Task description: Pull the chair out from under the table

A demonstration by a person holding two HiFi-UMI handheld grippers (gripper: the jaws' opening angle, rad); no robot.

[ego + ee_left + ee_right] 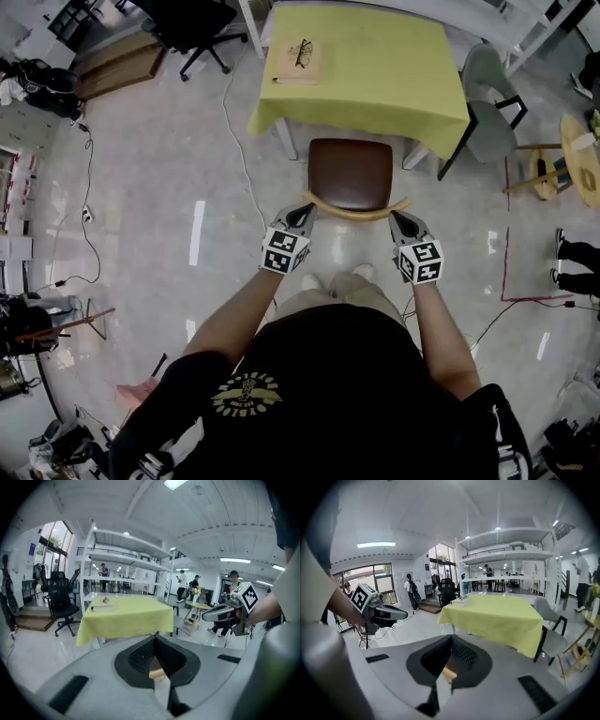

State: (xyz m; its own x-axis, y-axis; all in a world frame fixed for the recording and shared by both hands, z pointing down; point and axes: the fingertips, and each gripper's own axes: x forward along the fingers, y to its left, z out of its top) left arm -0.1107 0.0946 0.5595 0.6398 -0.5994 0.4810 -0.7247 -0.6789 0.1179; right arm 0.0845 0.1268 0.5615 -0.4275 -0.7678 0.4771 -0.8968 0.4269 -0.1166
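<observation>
The chair (351, 174) stands on the floor at the near edge of the table (375, 75). I think its seat is mostly out. The left gripper (302, 218) and right gripper (404, 224) each squeeze one end of its back rail (356, 213). This is the pulling step. Next, both should pull straight back together.

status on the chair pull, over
Left gripper, right gripper shut on chair backrest. Seat showing at edge of yellow table. Only person's shoes behind.
</observation>
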